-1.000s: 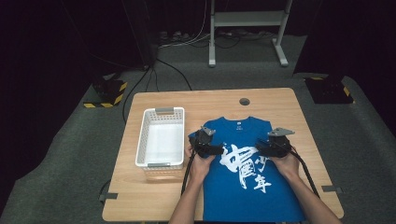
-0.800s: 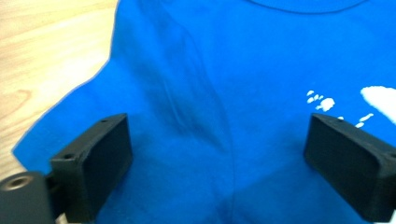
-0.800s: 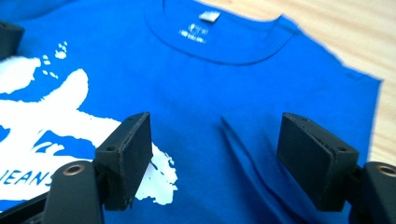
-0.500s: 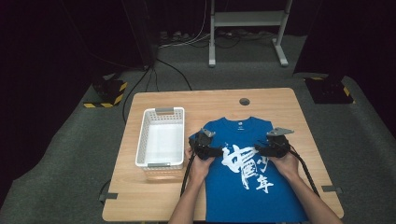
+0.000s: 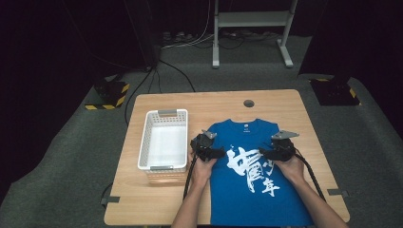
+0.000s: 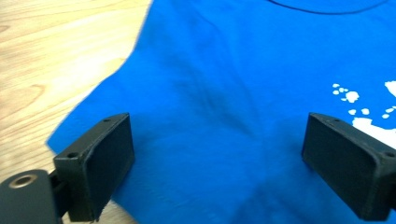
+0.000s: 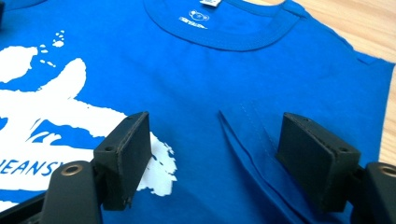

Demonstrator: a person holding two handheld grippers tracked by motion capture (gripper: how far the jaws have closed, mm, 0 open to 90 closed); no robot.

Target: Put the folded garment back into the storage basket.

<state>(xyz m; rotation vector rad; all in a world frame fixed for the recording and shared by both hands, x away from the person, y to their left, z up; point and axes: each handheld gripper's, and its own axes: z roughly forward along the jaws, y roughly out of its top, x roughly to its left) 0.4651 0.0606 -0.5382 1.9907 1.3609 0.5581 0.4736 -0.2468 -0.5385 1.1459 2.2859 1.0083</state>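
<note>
I see a blue shirt (image 5: 252, 175) lying flat on the wooden surface (image 5: 228, 102), just beside the white basket (image 5: 164, 140). It has big white writing and a round neck. My left gripper (image 5: 219, 153) and right gripper (image 5: 262, 153) sit over the shirt, fingers wide apart, holding nothing.

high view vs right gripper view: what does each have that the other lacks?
High view alone: the white basket left of the shirt, the table, both forearms, the left gripper. Right gripper view alone: the neck label, the collar stitching and a fold between its open fingers. Both: the blue shirt with white print, and the right gripper.
</note>
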